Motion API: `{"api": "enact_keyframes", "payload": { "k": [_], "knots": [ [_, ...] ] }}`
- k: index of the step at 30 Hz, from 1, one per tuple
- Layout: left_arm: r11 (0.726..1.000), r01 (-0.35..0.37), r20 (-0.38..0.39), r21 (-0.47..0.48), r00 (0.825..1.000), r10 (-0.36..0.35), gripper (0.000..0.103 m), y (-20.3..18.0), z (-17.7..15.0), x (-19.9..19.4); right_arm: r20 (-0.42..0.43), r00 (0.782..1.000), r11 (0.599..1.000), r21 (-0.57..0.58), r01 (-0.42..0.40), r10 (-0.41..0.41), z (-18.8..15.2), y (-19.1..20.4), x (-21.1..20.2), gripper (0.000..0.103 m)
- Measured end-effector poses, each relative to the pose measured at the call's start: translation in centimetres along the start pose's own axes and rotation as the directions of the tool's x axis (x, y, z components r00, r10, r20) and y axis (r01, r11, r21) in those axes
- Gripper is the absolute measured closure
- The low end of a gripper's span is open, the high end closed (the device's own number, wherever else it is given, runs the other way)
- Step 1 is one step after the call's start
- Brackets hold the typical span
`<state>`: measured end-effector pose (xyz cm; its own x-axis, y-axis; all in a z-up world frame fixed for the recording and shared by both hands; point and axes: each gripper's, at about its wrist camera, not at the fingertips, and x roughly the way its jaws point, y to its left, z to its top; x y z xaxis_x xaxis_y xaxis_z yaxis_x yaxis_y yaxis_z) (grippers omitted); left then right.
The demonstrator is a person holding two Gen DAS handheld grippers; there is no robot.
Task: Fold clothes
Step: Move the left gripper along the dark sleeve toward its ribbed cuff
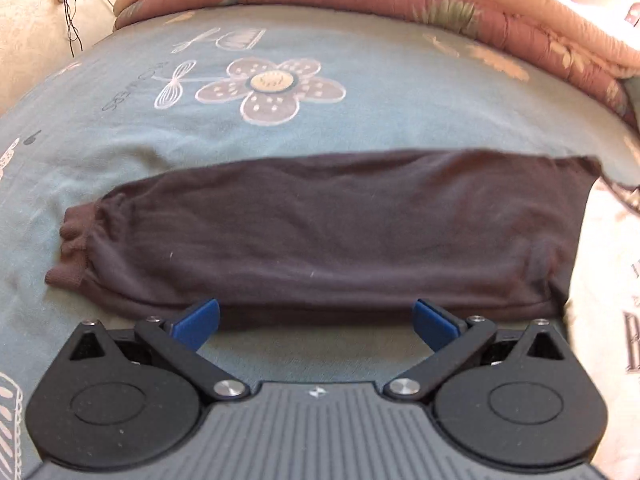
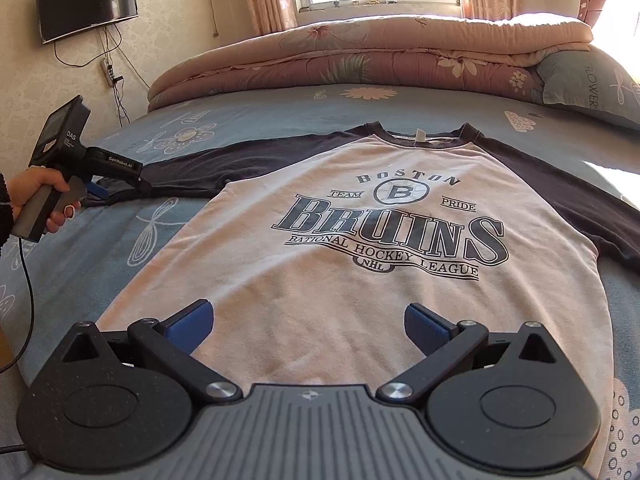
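— Where's the shirt?
— The Bruins shirt point(image 2: 352, 240) lies flat, face up, on the blue bedsheet point(image 2: 260, 108), dark sleeve point(image 1: 312, 236) stretched sideways.
— And the claws?
— Left gripper point(image 1: 316, 316) gapes wide at the sleeve's near edge — right gripper point(image 2: 308, 324) hangs spread over the hem, holding nothing.
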<state>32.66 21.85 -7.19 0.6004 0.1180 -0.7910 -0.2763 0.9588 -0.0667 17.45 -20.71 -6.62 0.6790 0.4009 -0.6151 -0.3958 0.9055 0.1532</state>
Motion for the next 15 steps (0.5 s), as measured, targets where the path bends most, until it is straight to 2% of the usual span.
{"api": "enact_keyframes", "payload": {
  "k": [2,6,7,9,13,15],
  "knots": [
    [1.0,0.022,0.034,-0.016,0.999,-0.021,0.001,-0.4,1.2,0.2,-0.004,1.0,1.0,-0.001,0.011,-0.011,-0.1,0.0,0.3,0.0],
    [0.996,-0.084,-0.059,0.005,0.995,0.084,0.001,-0.8,0.9,3.5,-0.024,1.0,1.0,-0.006,0.02,-0.021,-0.3,0.0,0.8,0.0],
    [0.996,-0.087,-0.046,0.004,0.995,0.087,0.0,-0.6,0.7,3.8,-0.024,0.999,1.0,-0.005,0.021,-0.021,-0.2,0.0,0.8,0.0],
    [0.997,-0.083,-0.007,-0.001,0.996,0.083,0.0,0.1,0.1,4.2,-0.021,1.0,1.0,-0.004,0.018,-0.019,-0.2,-0.1,0.7,0.0],
    [0.993,-0.062,0.009,-0.099,0.998,0.063,0.001,0.5,0.6,2.4,-0.019,1.0,1.0,0.007,0.015,-0.015,-0.1,-0.5,0.6,0.0],
    [0.993,0.001,0.04,-0.117,0.999,0.004,0.001,0.2,0.3,1.0,-0.018,1.0,1.0,0.021,0.013,-0.013,-0.1,-0.7,0.5,0.0]
  ]
}}
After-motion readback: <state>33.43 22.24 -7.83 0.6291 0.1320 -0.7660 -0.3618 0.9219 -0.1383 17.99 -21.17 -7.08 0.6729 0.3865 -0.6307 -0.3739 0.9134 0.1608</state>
